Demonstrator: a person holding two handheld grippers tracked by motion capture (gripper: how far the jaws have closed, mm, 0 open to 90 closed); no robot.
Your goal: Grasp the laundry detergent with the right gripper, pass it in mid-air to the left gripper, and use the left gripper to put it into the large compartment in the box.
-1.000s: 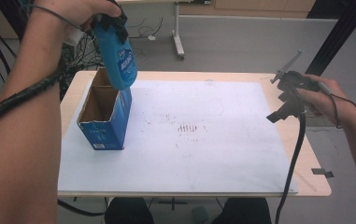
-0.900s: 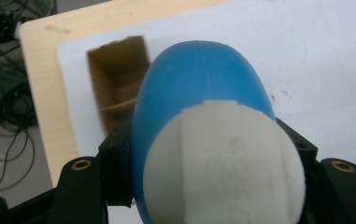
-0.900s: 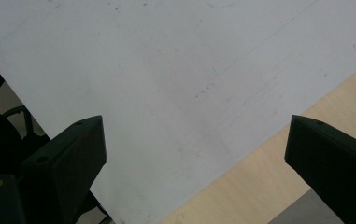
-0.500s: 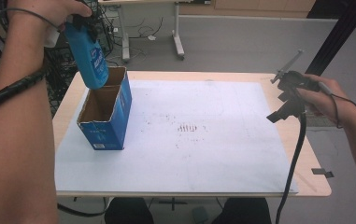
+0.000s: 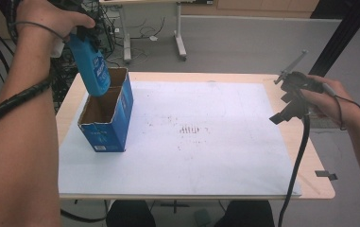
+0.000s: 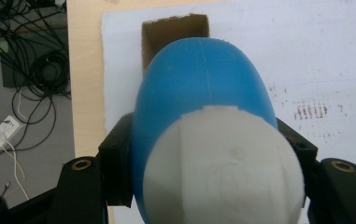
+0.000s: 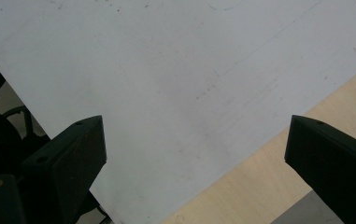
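1. My left gripper (image 6: pixel 203 154) has its jaws clamped on either side of the blue bottle (image 5: pixel 91 66), gripping near its white cap (image 6: pixel 222 163); the hold looks firm.
2. In the left gripper view the bottle's long axis runs straight away from the jaws, base first, toward the open box (image 5: pixel 106 115) below.
3. In the high view the bottle hangs tilted, its lower end at the far rim of the box opening; I cannot tell whether it touches the rim.
4. I judge the coming move to be a descent along that axis into the box.
5. My right gripper (image 5: pixel 288 101) hovers well apart, over the right edge of the white sheet (image 5: pixel 215 156), jaws wide open and empty.
6. The left hand is far nearer the box.
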